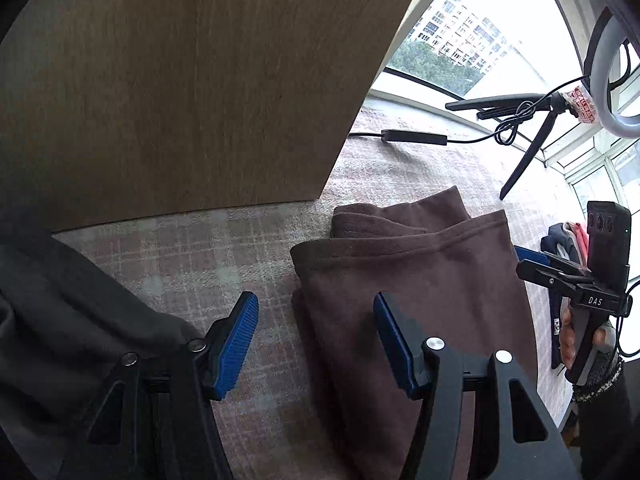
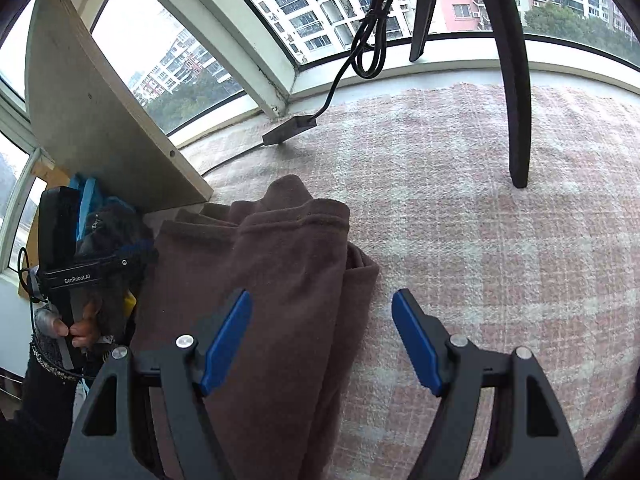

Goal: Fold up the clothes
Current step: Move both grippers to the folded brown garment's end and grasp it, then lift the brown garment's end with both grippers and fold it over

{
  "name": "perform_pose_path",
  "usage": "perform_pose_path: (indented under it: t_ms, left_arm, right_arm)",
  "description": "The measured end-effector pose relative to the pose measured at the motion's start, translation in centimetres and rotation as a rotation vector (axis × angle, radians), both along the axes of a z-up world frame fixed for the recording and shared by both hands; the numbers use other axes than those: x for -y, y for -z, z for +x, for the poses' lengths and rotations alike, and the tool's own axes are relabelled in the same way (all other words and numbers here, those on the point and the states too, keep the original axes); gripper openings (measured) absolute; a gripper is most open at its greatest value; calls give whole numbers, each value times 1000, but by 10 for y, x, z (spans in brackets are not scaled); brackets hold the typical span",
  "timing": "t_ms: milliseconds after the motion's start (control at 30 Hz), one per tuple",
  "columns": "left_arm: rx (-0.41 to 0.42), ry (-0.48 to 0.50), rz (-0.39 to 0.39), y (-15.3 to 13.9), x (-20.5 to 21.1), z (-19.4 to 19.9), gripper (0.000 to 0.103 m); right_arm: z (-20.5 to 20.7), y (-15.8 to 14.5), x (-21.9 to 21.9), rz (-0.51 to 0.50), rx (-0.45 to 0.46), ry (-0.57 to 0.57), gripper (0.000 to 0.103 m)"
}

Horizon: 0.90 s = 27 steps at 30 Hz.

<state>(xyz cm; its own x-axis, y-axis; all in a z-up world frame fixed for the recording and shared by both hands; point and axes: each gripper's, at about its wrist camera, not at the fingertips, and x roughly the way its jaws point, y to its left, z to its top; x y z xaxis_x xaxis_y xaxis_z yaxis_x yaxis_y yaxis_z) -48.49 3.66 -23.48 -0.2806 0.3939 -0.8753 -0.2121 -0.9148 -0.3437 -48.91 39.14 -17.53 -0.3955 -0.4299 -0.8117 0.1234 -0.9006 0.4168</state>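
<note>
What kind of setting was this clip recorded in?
Probably a high-rise apartment's bay-window nook: curved windows look onto residential tower blocks, a pink plaid cloth covers the surface holding the folded brown fleece garment, and a black tripod stands nearby.

Home bay window (image 2: 248, 12), plaid cloth (image 2: 480, 240)

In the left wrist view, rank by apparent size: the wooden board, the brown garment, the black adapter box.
1. wooden board
2. brown garment, nearer the camera, so the ranking is unsure
3. black adapter box, plainly smallest
</note>
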Motion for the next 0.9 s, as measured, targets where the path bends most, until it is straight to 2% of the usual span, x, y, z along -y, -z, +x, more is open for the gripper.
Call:
perform_pose_path:
  t_ms: [133, 300, 433, 700, 733, 800, 833, 867, 900]
  left_arm:
    - [-11, 7, 13, 0, -1, -7, 58]
    - [-10, 6, 29, -1, 0, -15, 58]
    - [13, 49, 20, 6, -14, -19, 58]
    - [-16, 127, -3, 7, -37, -25, 61]
    - [-22, 148, -11, 6, -42, -25, 61]
    - [-46, 180, -25, 5, -49, -23, 57]
    - [-56, 192, -23, 5, -52, -22, 51]
    - [-61, 201, -12, 5, -53, -21, 41]
    - [-63, 205, 1, 5, -53, -21, 39]
  right_arm:
    - [-14, 14, 6, 45, -6, -42, 72]
    - [-22, 18, 2, 17, -46, -78, 72]
    - [-23, 17, 4, 13, -52, -118, 72]
    - [-28, 18, 14, -16, -38, -196, 71]
    - [-28, 18, 16, -12, -37, -207, 68]
    - [-29, 18, 19, 3, -41, -216, 52]
    - [-29, 19, 19, 1, -42, -215, 47]
    - [-30, 21, 18, -23, -33, -214, 38]
    - [-31, 22, 16, -48, -25, -210, 32]
